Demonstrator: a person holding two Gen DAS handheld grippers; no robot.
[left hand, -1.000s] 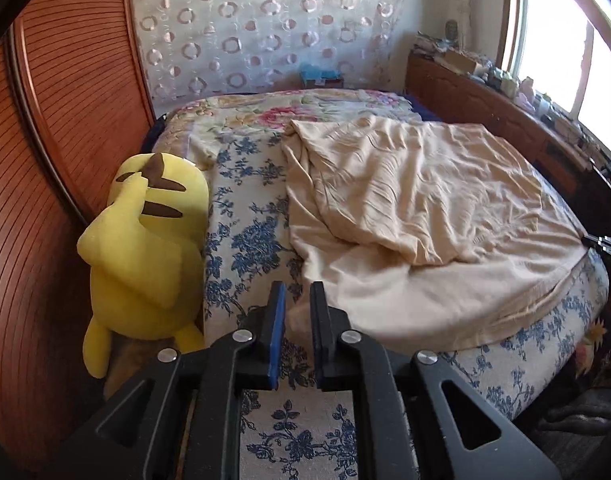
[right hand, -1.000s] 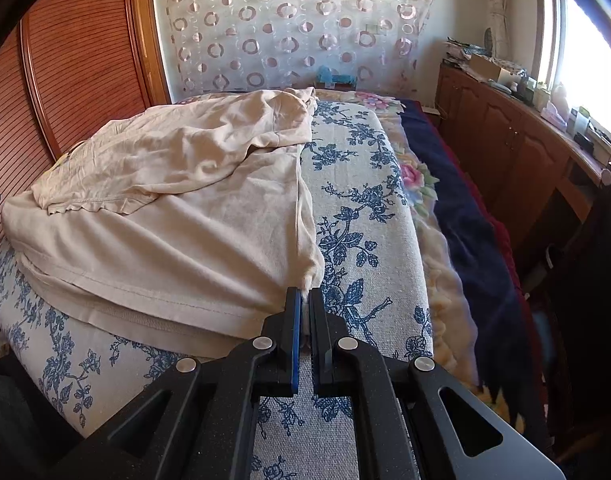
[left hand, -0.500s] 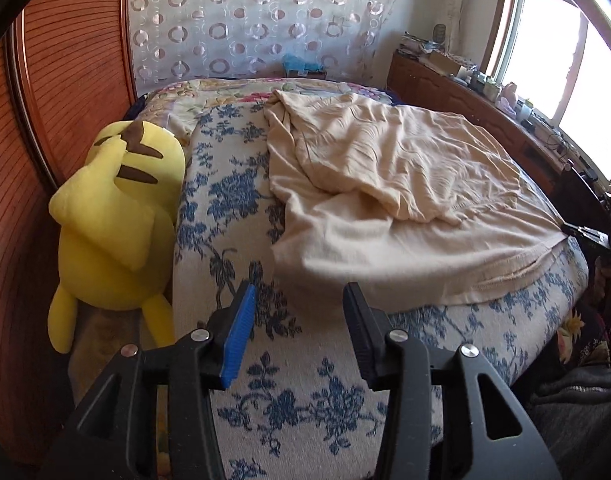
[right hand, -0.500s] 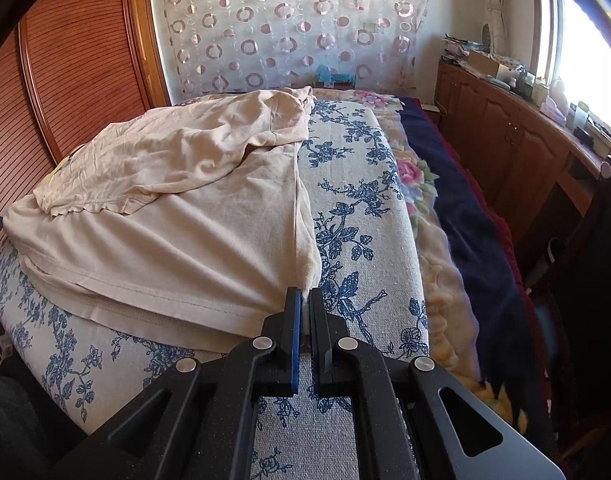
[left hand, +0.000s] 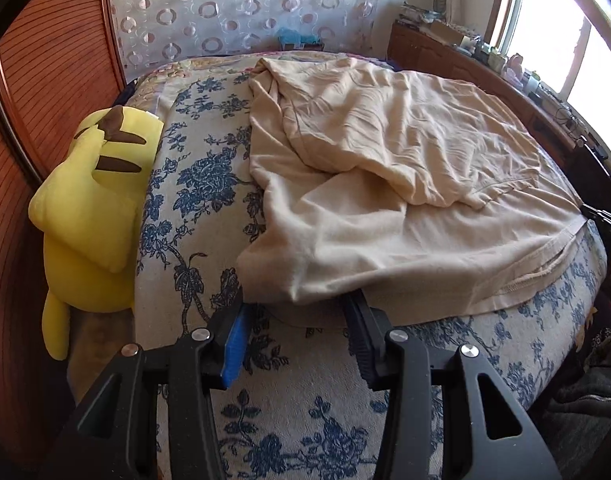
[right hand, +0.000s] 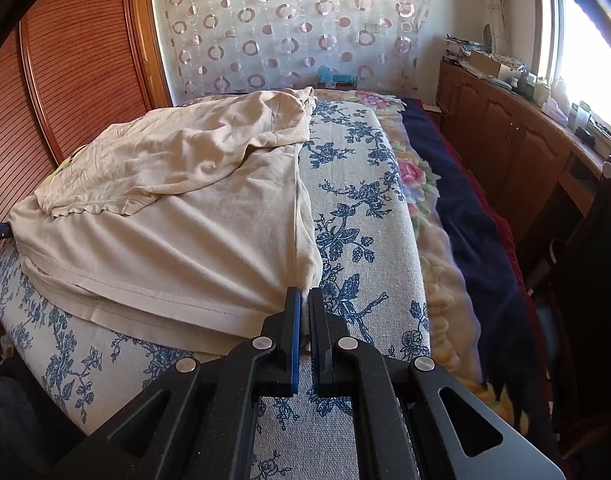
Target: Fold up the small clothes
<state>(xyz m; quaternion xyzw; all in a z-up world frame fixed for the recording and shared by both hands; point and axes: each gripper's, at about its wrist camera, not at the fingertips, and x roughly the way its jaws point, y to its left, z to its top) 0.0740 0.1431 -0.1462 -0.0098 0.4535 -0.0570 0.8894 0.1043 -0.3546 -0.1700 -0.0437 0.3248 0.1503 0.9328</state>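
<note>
- Left wrist view: left gripper (left hand: 295,312) went from pressed together to spread wide, now straddling the beige shirt (left hand: 385,200) corner nearest it.
- Right gripper (right hand: 304,300) keeps pinching the shirt's other near corner, so a two-corner lift looks close.

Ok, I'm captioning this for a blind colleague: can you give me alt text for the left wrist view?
The open left tool reaches the near corner of a beige garment, which drapes over its fingertips, on a blue-flowered bedcover. A yellow plush toy lies at the bed's left edge beside a wooden wardrobe.
</note>
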